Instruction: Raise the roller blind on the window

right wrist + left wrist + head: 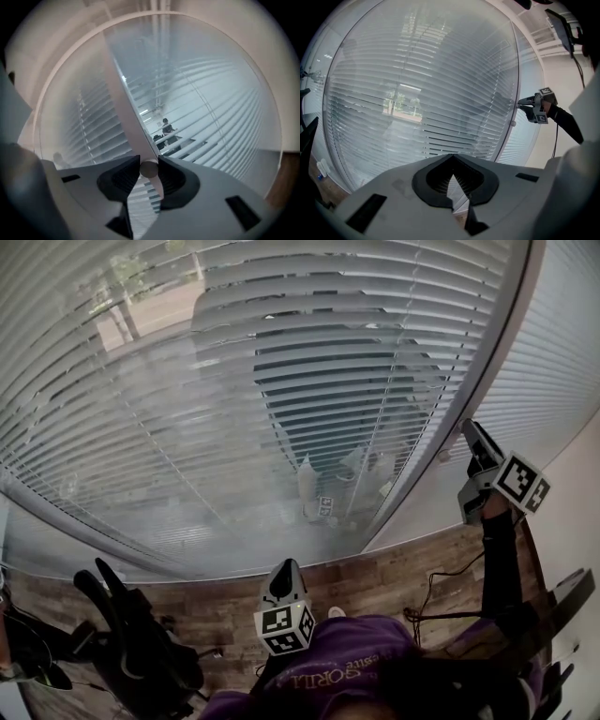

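Low in the head view, close to my body, the left gripper (pixel 284 570) points at the window. Its fingers are closed tip to tip and nothing is between them.

Further away on the right side, the right gripper (pixel 472 430) is held up at the white frame post (pixel 123 103) that stands between two window sections. In the right gripper view its two pads press from both sides on a small round pale knob (pixel 149 168), so the fingers stay rather wide but they hold this knob.

Behind both grippers is the blind (pixel 234 381). It covers the large window pane from the top down to the sill, fully lowered. It is made of many narrow horizontal slats, pale grey-white, and thin cords (pixel 378 427) run down across them. The slats are tilted partly open, so I see between them some trees (pixel 122 306) outside. A second lowered blind (pixel 553 352) of the same kind hangs right of the post.
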